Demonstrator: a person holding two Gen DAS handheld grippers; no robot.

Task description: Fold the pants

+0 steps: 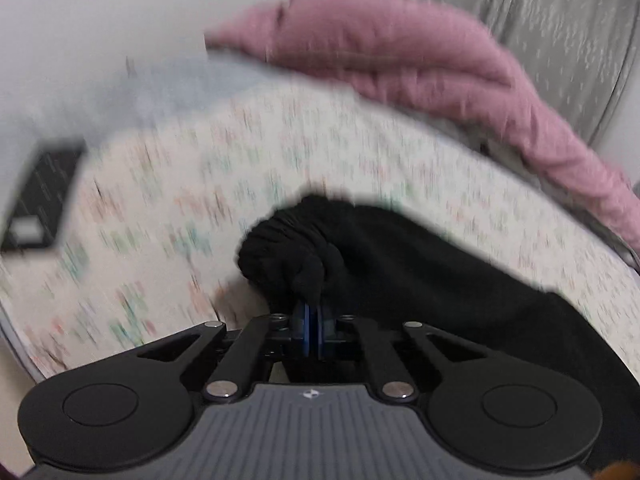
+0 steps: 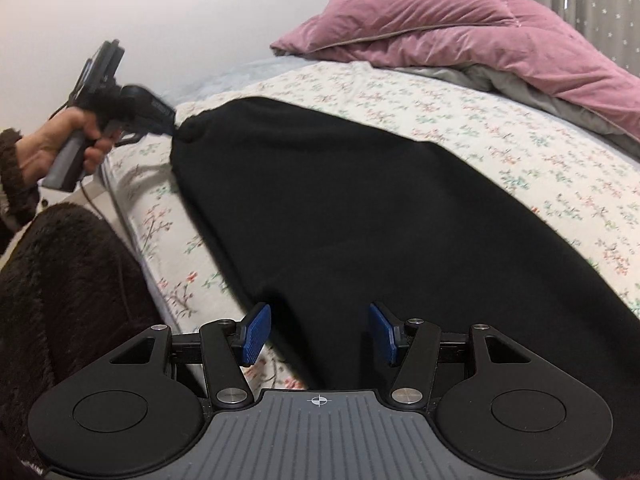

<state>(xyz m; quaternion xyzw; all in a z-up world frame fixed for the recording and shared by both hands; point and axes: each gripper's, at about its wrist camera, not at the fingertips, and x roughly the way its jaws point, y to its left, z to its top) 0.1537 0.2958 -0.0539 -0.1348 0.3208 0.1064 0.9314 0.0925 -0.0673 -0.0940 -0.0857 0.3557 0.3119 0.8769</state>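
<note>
Black pants (image 2: 360, 208) lie on the flowered bed (image 2: 520, 148); my left gripper (image 1: 314, 300) pinches one bunched end, my right gripper (image 2: 320, 332) hovers half open, holding nothing.

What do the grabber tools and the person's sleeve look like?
Each gripper is black with round discs, silver rivets, a ribbed grey top and ridged blue pads. The right gripper has a small crosshair mark. The left gripper has a grey pistol handle and a thin black cable. The sleeve is fuzzy dark brown.
</note>
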